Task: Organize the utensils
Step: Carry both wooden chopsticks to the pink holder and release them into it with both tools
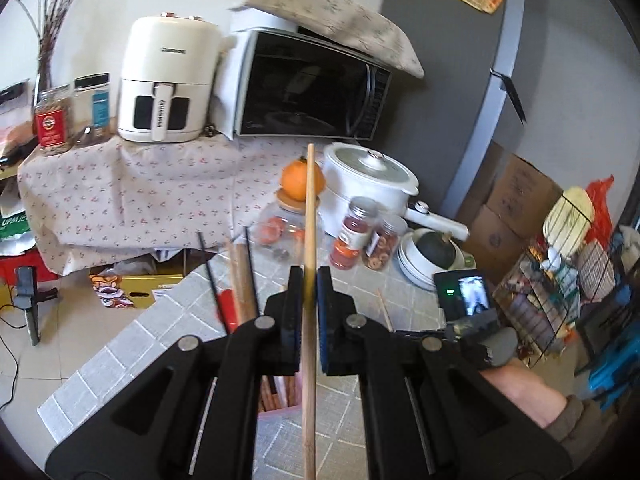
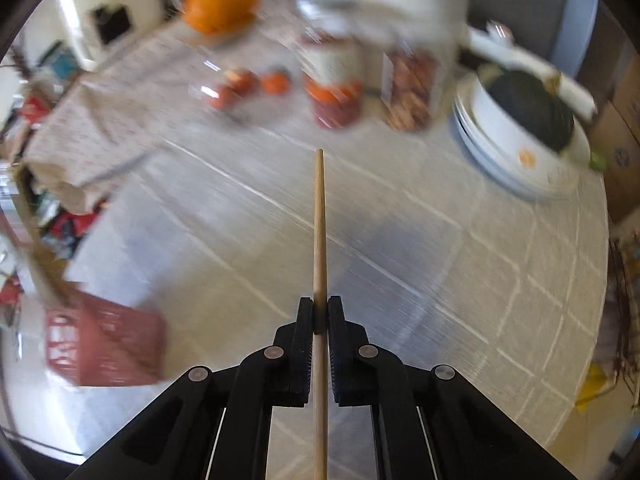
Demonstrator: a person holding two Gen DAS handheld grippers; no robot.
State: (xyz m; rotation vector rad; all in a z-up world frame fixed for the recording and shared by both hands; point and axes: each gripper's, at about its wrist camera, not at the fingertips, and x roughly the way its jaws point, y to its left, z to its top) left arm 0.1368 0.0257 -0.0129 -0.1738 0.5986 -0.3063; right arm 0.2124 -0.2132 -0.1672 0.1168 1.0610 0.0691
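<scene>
Wooden and pale, a long slim chopstick (image 1: 309, 240) stands clamped between the pads of the left gripper (image 1: 309, 280), its tip reaching up in front of a round orange fruit (image 1: 296, 178) that sits on a clear glass jar with a wooden lid (image 1: 280, 224). In the right wrist view, a second pale wooden chopstick (image 2: 319, 220) is pinched in the closed jaws of the right gripper (image 2: 319, 314), above the grey tile-patterned tabletop (image 2: 400, 240); no earlier picture shows those jaws closing. A red plastic slotted basket (image 2: 100, 348) sits on the tabletop to the left of that chopstick, blurred. In the left wrist view, more utensils, thin black sticks (image 1: 210, 268) and thick wooden handles (image 1: 244, 280), rise just left of the left gripper. Beyond the fruit stand a white lidded pot (image 1: 368, 184), two clear spice jars with red contents (image 1: 362, 236), and a stack of white plates holding a dark green squash (image 1: 434, 250). Farther back, on a floral cloth, are a cream air fryer (image 1: 164, 80) and a black-doored microwave oven (image 1: 308, 88).
</scene>
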